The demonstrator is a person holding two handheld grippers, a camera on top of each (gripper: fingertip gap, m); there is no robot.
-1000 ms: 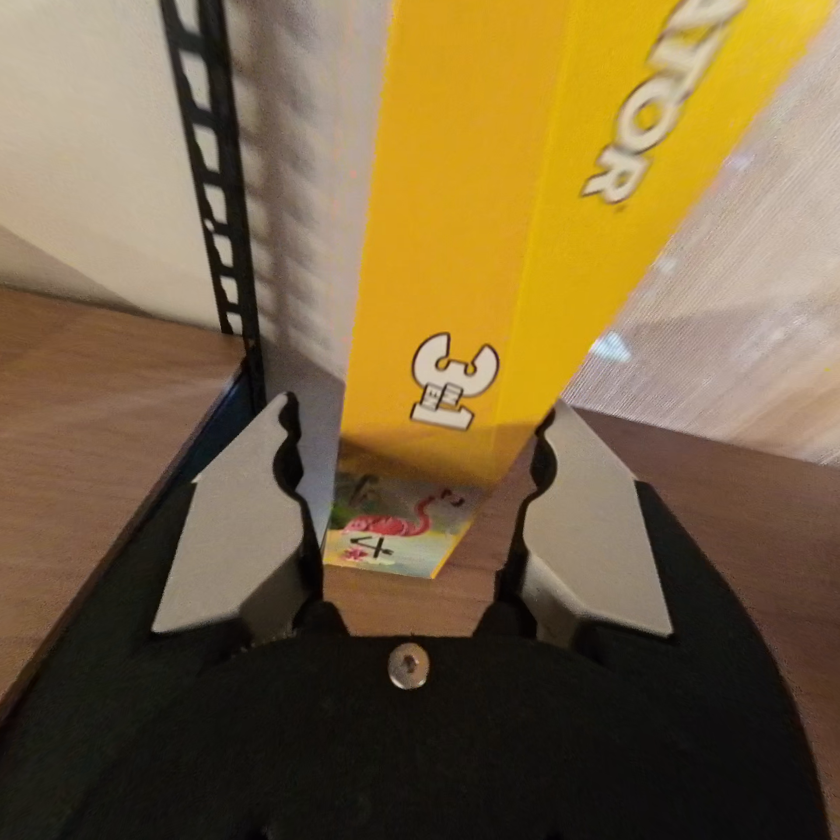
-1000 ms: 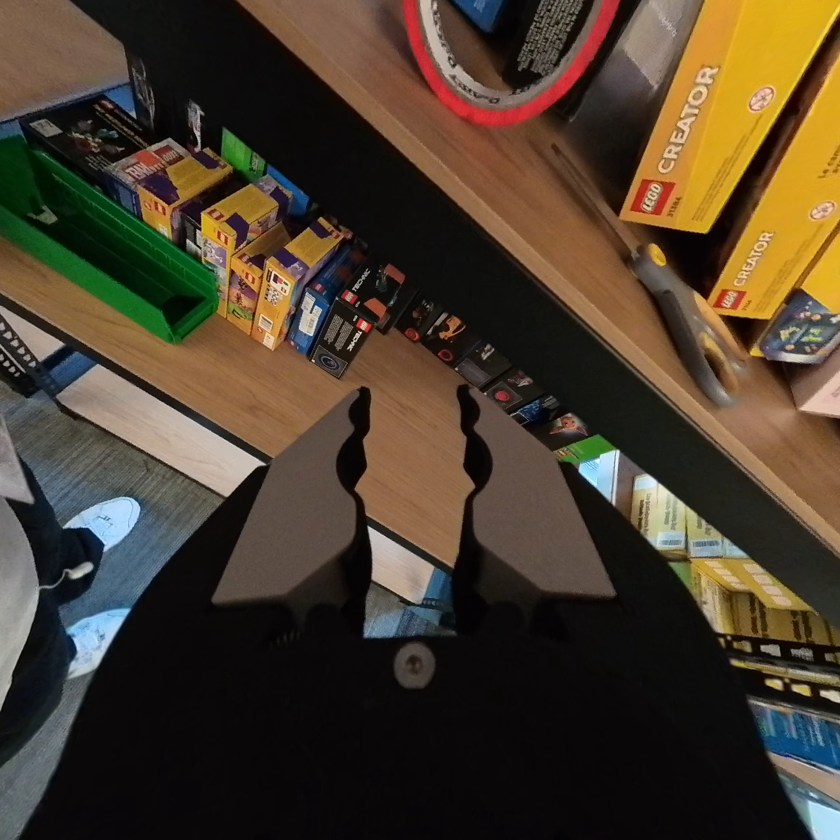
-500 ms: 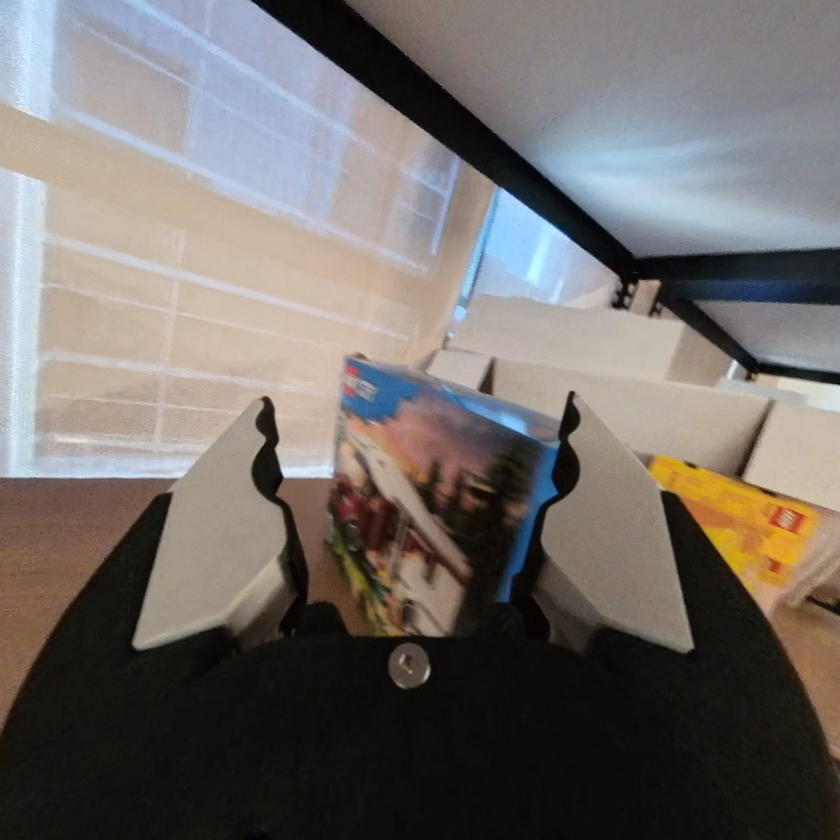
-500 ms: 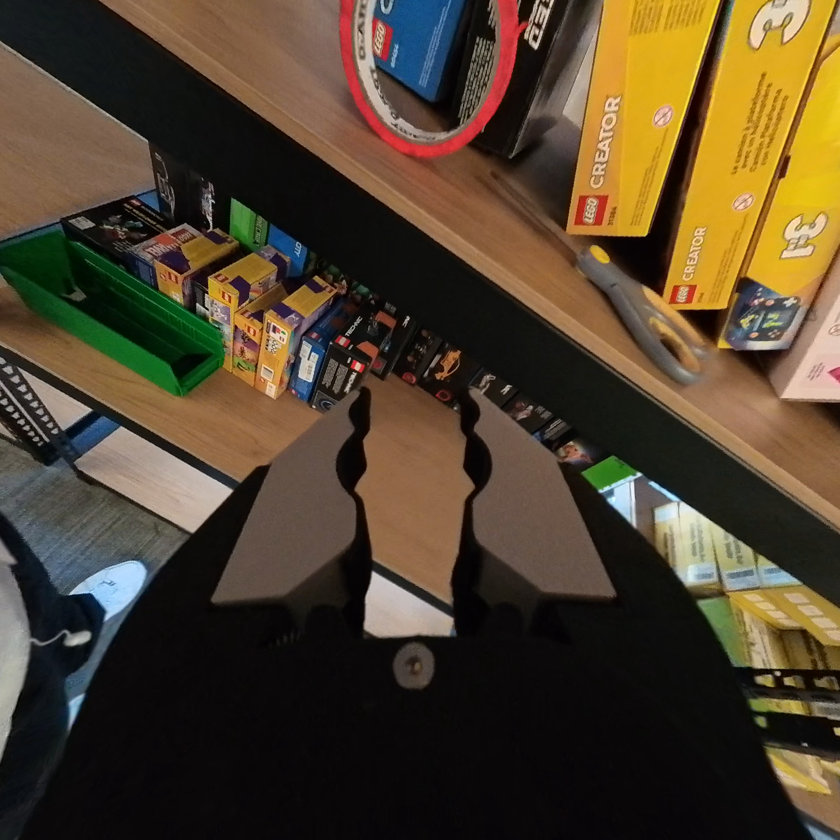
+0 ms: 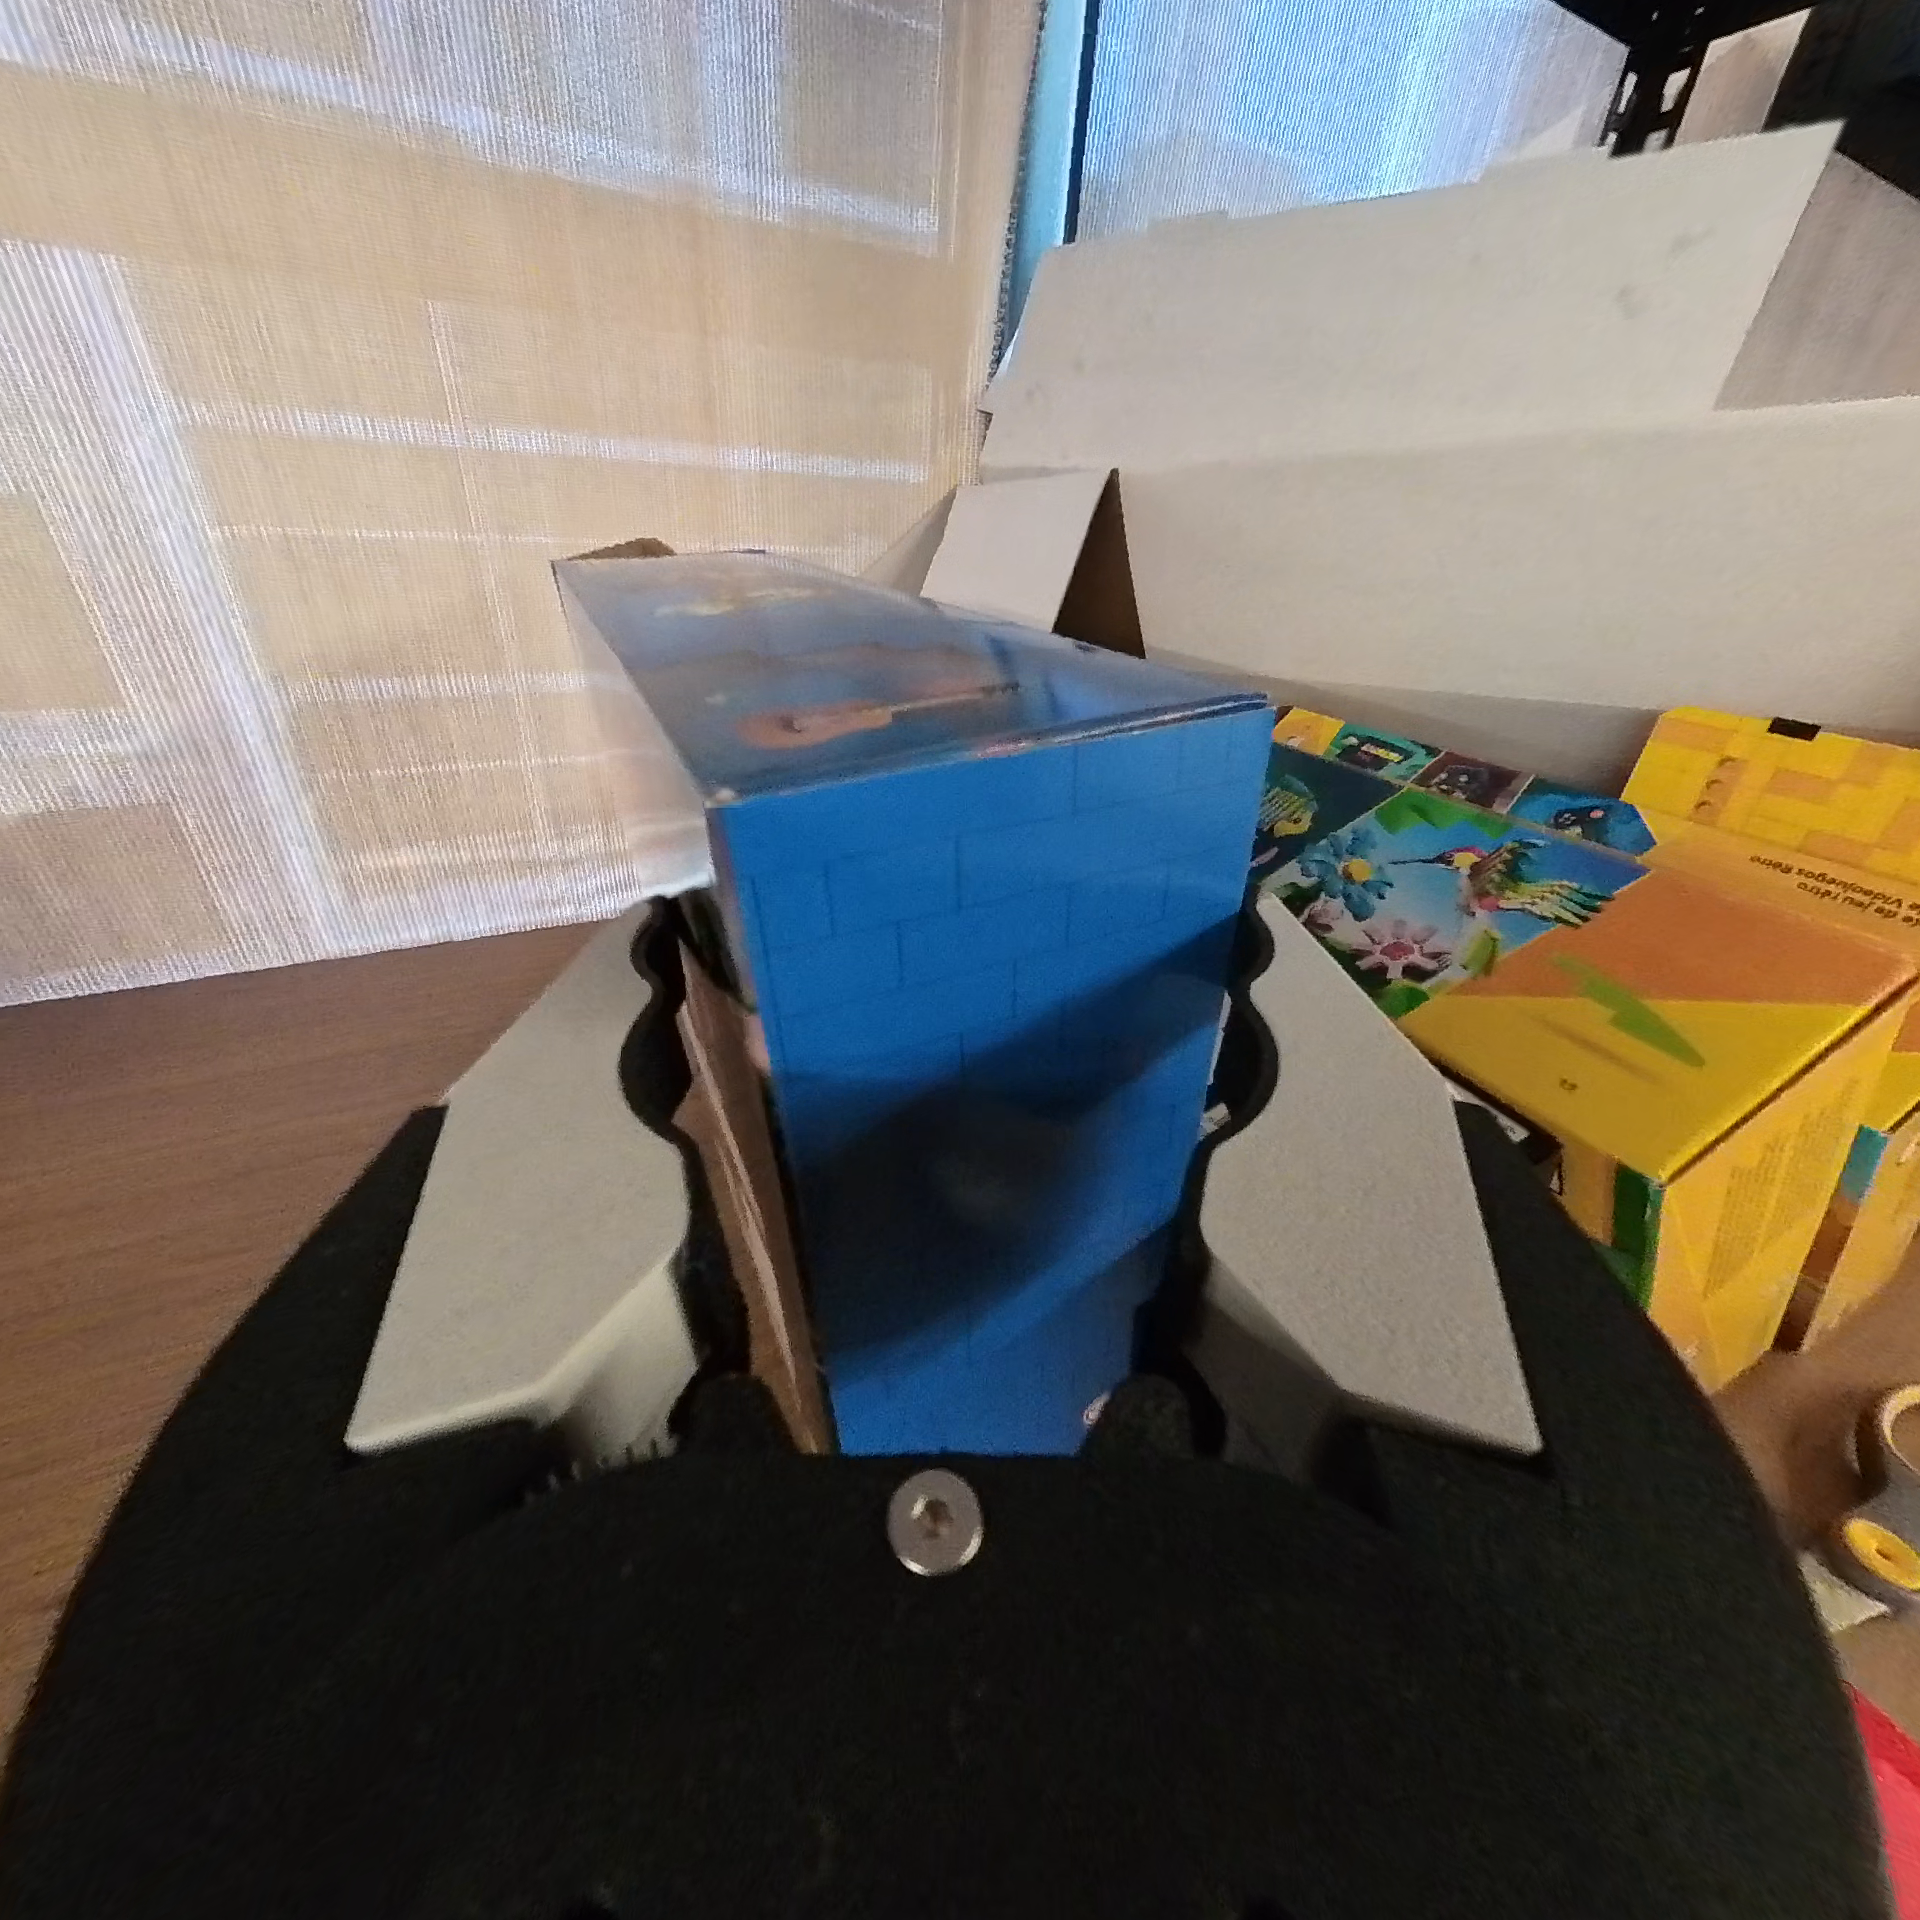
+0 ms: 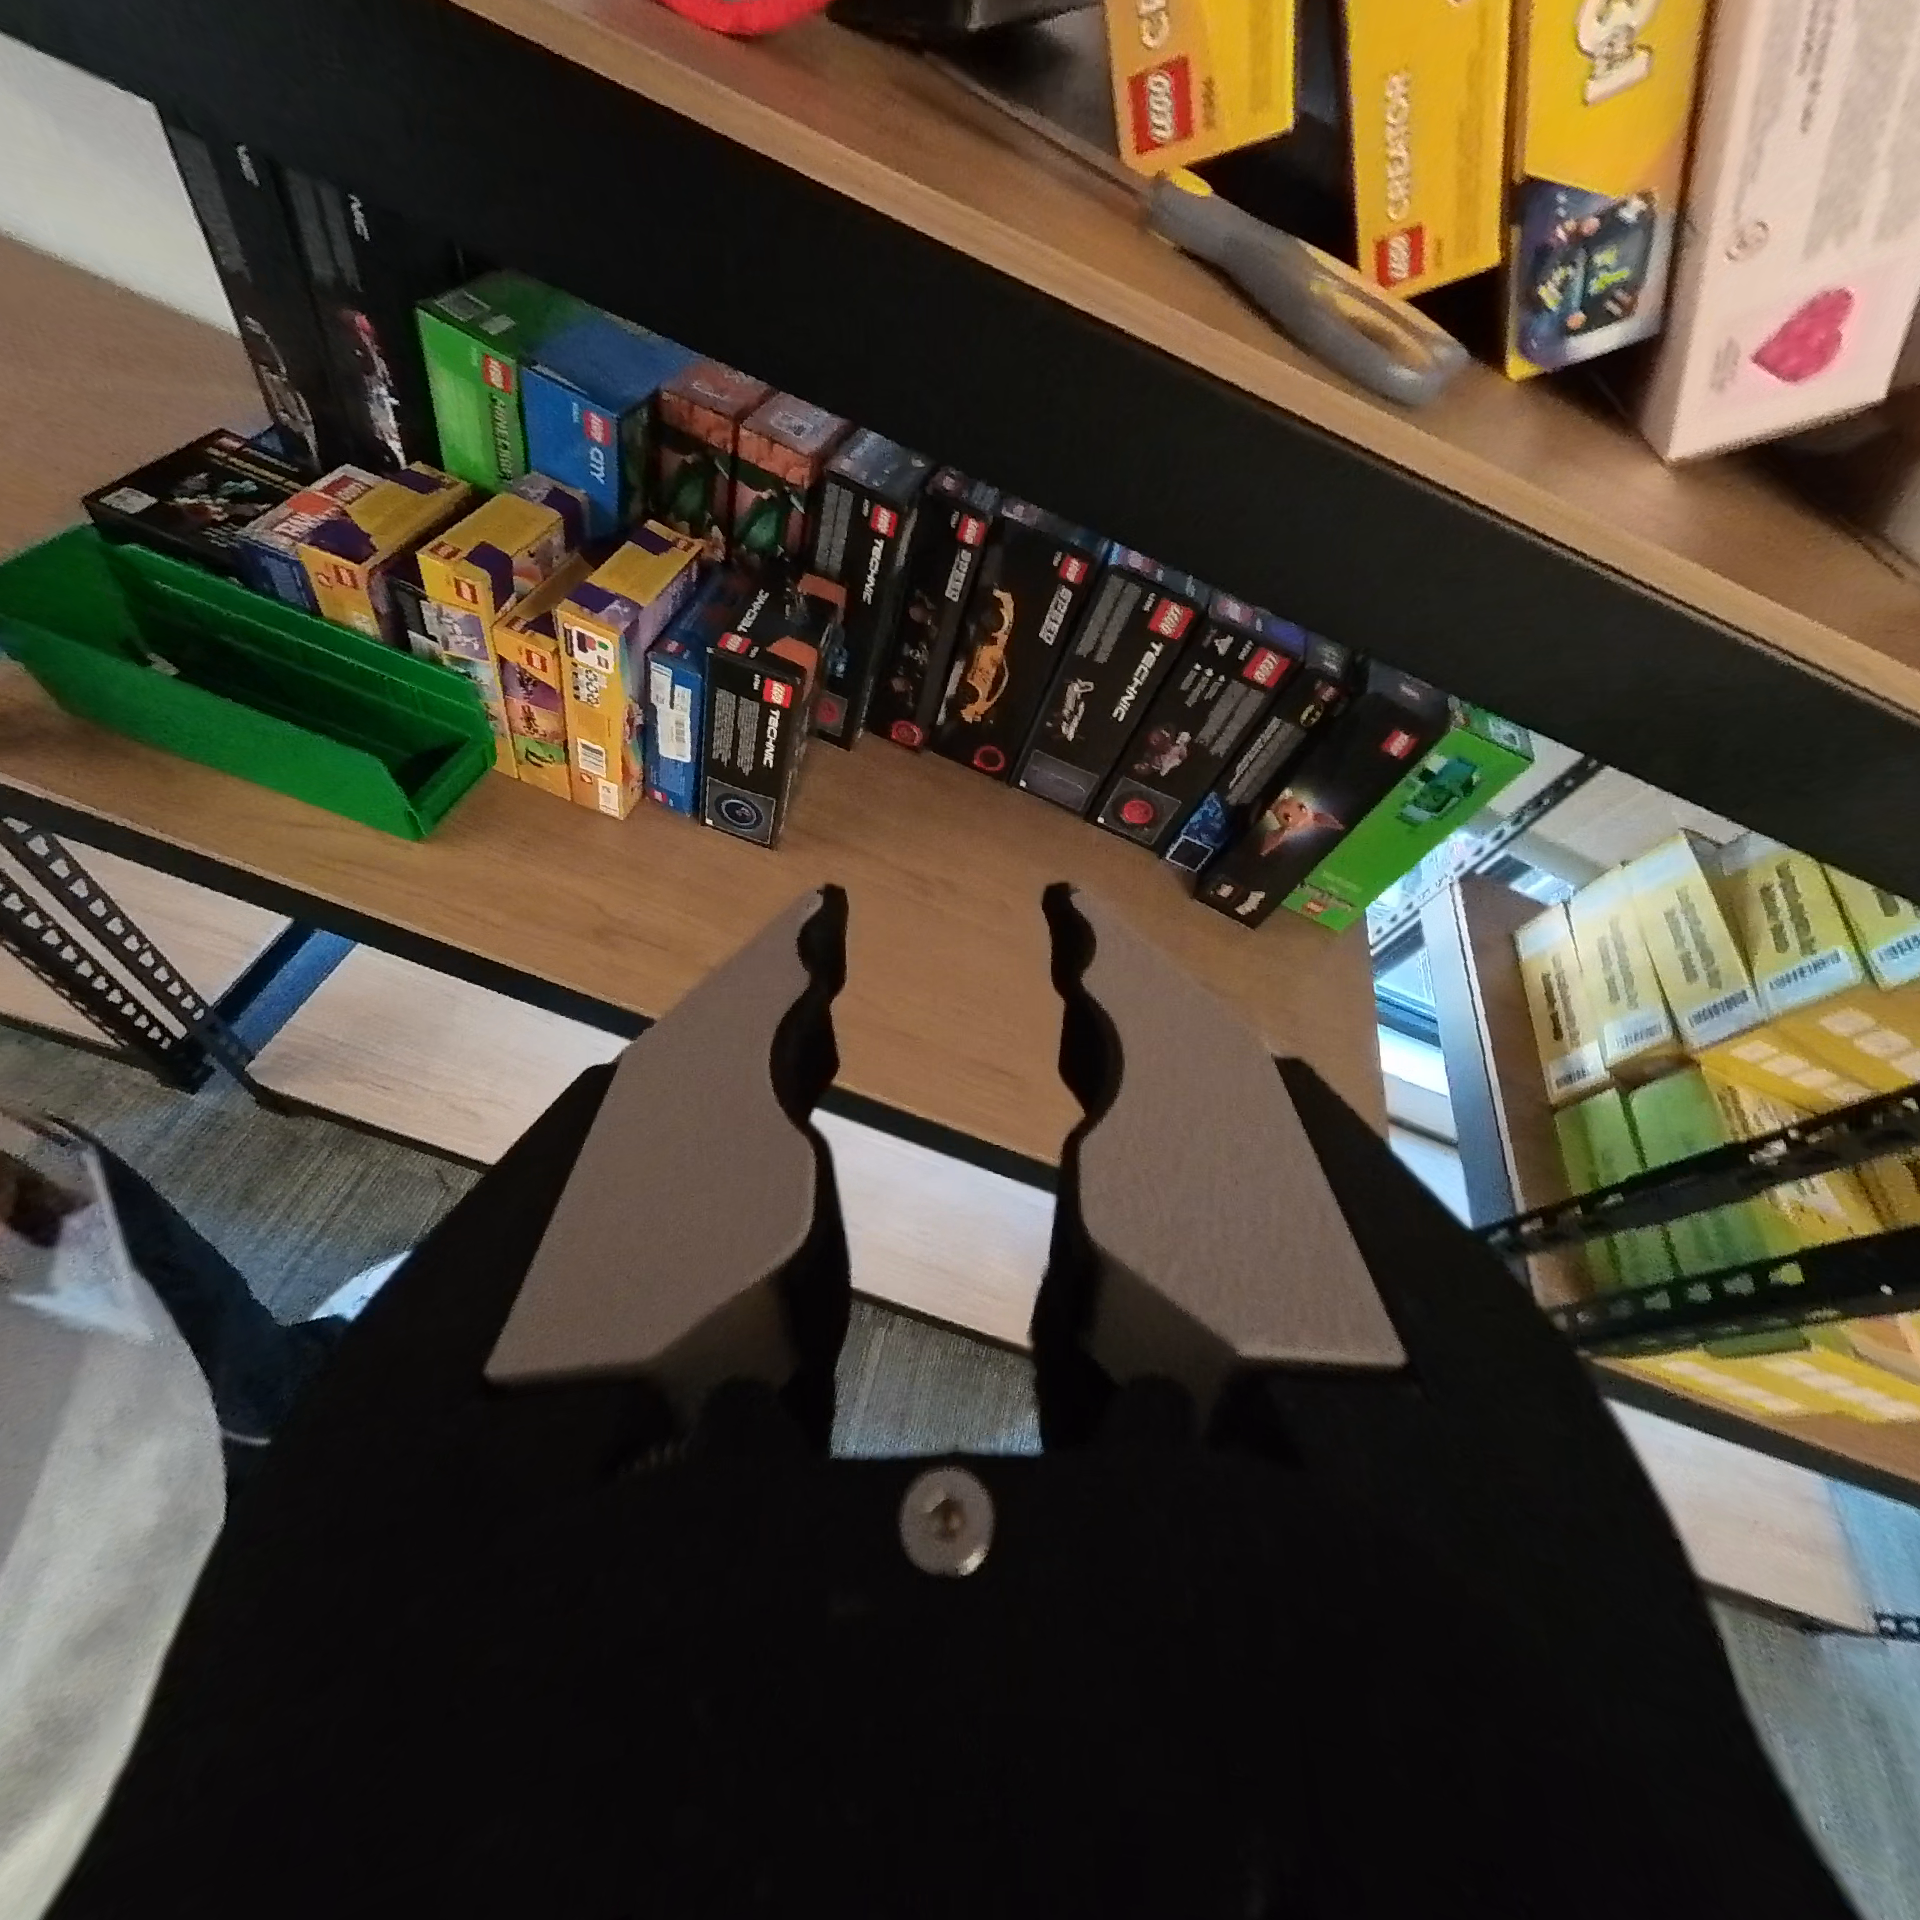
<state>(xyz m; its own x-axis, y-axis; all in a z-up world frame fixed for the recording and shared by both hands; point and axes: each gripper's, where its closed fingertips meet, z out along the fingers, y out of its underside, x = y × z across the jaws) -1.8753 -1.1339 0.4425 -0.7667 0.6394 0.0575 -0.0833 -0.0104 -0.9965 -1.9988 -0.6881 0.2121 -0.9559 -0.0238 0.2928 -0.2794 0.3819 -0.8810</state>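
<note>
A: Left claw (image 5: pixel 951 935) status? 
B: Spread wide w/ a blue toy box (image 5: pixel 997 1091) between its fingers. Box's narrow brick-pattern end faces the cam; right finger (image 5: pixel 1340 1195) is up against the box's side, left finger looks pressed to the other side too, tho a dark gap there makes it hard to be sure. Looks gripped.

A: Where's that box sitting? 
B: Above a brown wood shelf (image 5: pixel 208 1143), long side running away from cam toward a pale mesh curtain (image 5: pixel 416 468). Can't tell if its bottom touches the shelf.

A: Around it? 
B: Right side: yellow toy box (image 5: pixel 1683 1091) w/ a hummingbird pic, lying flat, another yellow one behind it. White open cardboard carton (image 5: pixel 1455 540) stands beyond them. Tape rolls at far right edge, partly cut off.

A: Right claw (image 6: pixel 940 904)? 
B: Partly open, nothing between the fingers, touching nothing. It hangs in front of a lower wood shelf (image 6: pixel 883 894).

A: What's on that shelf? 
B: Row of upright toy boxes (image 6: pixel 1039 644), mostly black, some yellow-purple, green at both ends. Green plastic bin (image 6: pixel 260 675) at left end, beside the yellow-purple ones. Upper shelf has yellow boxes (image 6: pixel 1423 135), grey-yellow scissors (image 6: pixel 1309 291) lying in front of them, and a pale pink box (image 6: pixel 1797 229) to the right.

A: Anything else? 
B: Stacked yellow-green boxes (image 6: pixel 1683 997) on another rack, far right.
</note>
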